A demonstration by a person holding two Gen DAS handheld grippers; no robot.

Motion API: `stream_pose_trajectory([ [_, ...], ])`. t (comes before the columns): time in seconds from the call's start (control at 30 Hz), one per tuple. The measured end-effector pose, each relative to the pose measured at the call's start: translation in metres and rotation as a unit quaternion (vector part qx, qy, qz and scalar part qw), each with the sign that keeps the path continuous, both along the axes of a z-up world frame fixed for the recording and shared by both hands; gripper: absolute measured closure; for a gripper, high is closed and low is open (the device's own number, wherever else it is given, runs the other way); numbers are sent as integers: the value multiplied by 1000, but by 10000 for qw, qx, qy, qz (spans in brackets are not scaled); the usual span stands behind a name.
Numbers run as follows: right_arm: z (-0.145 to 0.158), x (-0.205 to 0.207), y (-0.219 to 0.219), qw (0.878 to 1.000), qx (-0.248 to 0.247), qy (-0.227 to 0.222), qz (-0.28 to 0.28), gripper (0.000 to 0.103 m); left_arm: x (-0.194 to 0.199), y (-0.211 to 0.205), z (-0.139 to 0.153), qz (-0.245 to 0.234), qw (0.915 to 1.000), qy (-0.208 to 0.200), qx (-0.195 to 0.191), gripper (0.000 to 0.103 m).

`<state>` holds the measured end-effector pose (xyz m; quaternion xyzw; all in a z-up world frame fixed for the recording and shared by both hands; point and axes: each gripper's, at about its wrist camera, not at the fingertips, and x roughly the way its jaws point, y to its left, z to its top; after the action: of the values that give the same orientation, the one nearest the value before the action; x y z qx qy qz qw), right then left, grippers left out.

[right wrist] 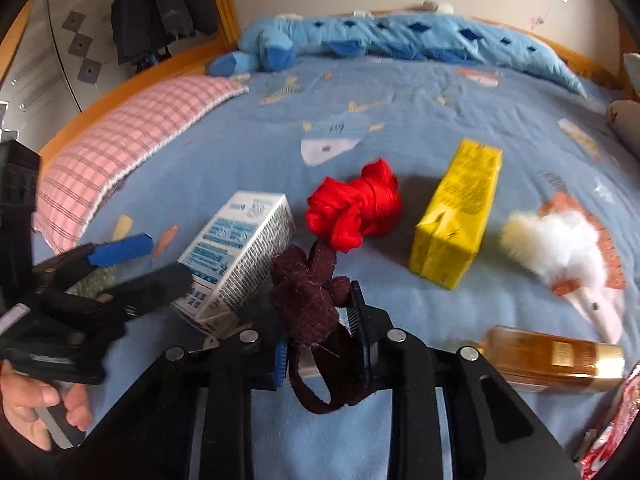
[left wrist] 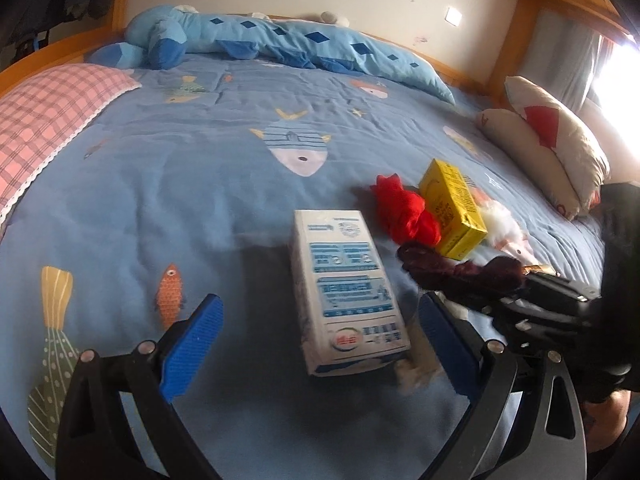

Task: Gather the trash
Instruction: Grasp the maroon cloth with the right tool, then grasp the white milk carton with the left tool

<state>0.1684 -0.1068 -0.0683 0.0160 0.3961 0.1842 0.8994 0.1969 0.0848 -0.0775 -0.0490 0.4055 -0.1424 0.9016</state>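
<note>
Our right gripper (right wrist: 320, 336) pinches a dark cloth scrap (right wrist: 310, 292). Our left gripper (left wrist: 320, 340) spreads around a white carton (left wrist: 346, 292). Ahead, red cloth (right wrist: 356, 206), yellow carton (right wrist: 456, 212) and bottle (right wrist: 552, 360) remain uncollected.

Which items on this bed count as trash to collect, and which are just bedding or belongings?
Trash:
- white-and-blue carton, between the open left gripper fingers
- yellow carton
- dark maroon fabric scrap, clamped in the right gripper
- red fabric bundle
- white fluff

Probably bystanders:
- amber bottle
- pink plaid pillow
- blue plush toy
</note>
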Motion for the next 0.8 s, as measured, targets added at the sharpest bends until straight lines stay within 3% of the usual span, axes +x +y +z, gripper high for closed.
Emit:
stream_pose_trajectory([
  [0.3, 16, -13, -44, 9987, 445, 12, -234, 77, 25, -31, -13, -4, 9995, 204, 244, 7],
  [0.4, 16, -16, -48, 9986, 473, 33, -247, 77, 37, -32, -20, 73, 9990, 373, 240, 20],
  [0.5, 16, -17, -49, 9983, 524, 60, -255, 77, 45, -33, -29, 57, 9978, 611, 252, 44],
  [0.63, 18, -21, -48, 9982, 560, 50, -219, 77, 39, -32, -27, 71, 9980, 588, 226, 48],
  [0.8, 28, -32, -49, 9980, 592, -48, -206, 77, 11, -33, -2, 25, 9991, 264, 341, 48],
])
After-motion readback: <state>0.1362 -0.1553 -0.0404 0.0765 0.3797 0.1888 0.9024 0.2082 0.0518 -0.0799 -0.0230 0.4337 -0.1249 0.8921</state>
